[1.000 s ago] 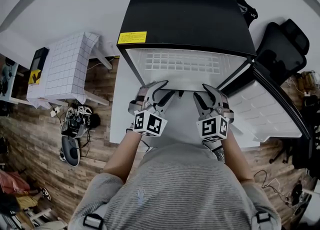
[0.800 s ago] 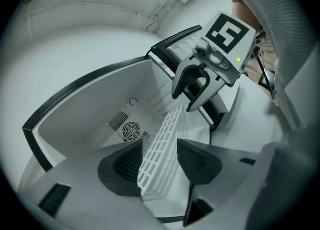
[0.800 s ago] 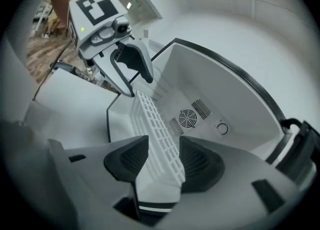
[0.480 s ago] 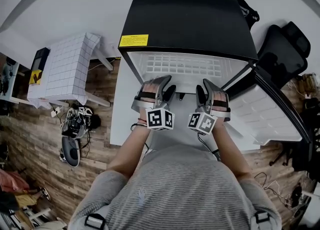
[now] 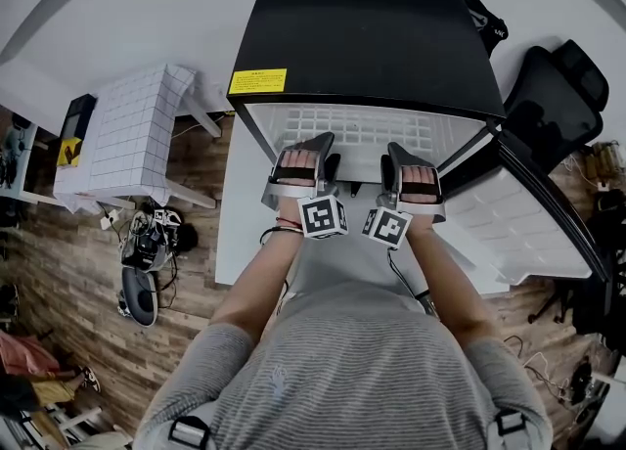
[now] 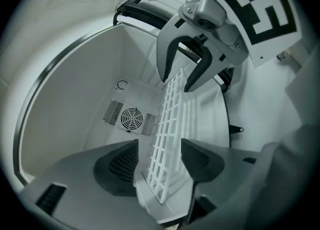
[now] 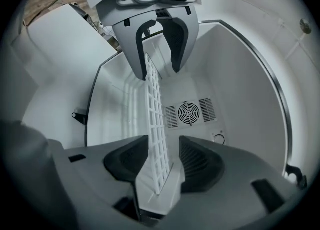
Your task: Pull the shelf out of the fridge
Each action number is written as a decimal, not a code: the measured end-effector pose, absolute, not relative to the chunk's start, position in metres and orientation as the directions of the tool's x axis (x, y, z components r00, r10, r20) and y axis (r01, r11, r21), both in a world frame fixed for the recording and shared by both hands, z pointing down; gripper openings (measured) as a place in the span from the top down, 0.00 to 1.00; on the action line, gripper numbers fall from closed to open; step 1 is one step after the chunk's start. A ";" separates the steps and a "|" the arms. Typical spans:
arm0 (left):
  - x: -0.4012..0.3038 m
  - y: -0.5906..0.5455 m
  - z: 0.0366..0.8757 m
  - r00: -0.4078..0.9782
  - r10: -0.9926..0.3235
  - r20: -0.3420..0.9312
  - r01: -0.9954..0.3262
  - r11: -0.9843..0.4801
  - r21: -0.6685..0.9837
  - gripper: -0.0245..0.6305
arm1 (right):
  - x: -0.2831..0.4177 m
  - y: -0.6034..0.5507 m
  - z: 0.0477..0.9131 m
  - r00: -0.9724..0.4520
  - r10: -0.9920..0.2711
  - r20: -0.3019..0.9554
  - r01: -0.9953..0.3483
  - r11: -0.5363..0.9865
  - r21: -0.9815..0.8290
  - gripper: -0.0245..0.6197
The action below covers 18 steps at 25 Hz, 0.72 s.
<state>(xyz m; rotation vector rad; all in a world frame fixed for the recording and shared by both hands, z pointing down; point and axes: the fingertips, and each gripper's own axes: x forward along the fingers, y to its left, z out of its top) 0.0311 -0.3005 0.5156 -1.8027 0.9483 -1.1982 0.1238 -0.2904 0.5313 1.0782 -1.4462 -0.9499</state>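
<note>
A black-topped mini fridge (image 5: pixel 372 37) stands open, its door (image 5: pixel 518 213) swung to the right. The white grid shelf (image 5: pixel 362 130) lies inside, with its front edge toward me. My left gripper (image 5: pixel 313 150) and right gripper (image 5: pixel 403 155) are side by side at that front edge. In the left gripper view the shelf (image 6: pixel 170 124) runs edge-on between the pads of my left gripper (image 6: pixel 159 161). Its jaws have just been opening, and gaps show beside the shelf. My right gripper (image 7: pixel 162 161) also straddles the shelf (image 7: pixel 156 119), with a gap at one pad.
A fan vent (image 6: pixel 131 119) sits on the fridge's back wall. A white grid-topped table (image 5: pixel 132 130) stands to the left, with shoes and cables (image 5: pixel 147 243) on the wooden floor beneath it. A black office chair (image 5: pixel 553 96) stands behind the open door.
Both grippers have moved forward to the shelf's front edge and rolled, so their marker cubes now face each other. The shelf now sits between each pair of jaws.
</note>
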 end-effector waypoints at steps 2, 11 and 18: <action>0.028 -0.305 0.523 0.253 -0.883 0.396 -0.147 -0.440 -0.886 0.56 | 0.125 -0.295 0.536 -0.034 -0.958 0.286 -0.119 0.288 0.950 0.68; 0.021 -0.323 0.531 0.204 -0.899 0.388 -0.117 -0.415 -0.902 0.55 | 0.123 -0.309 0.550 0.005 -0.951 0.310 -0.118 0.307 0.944 0.68; 0.020 -0.335 0.546 0.153 -0.891 0.427 -0.129 -0.447 -0.885 0.54 | 0.127 -0.328 0.559 0.044 -0.951 0.307 -0.109 0.301 0.947 0.68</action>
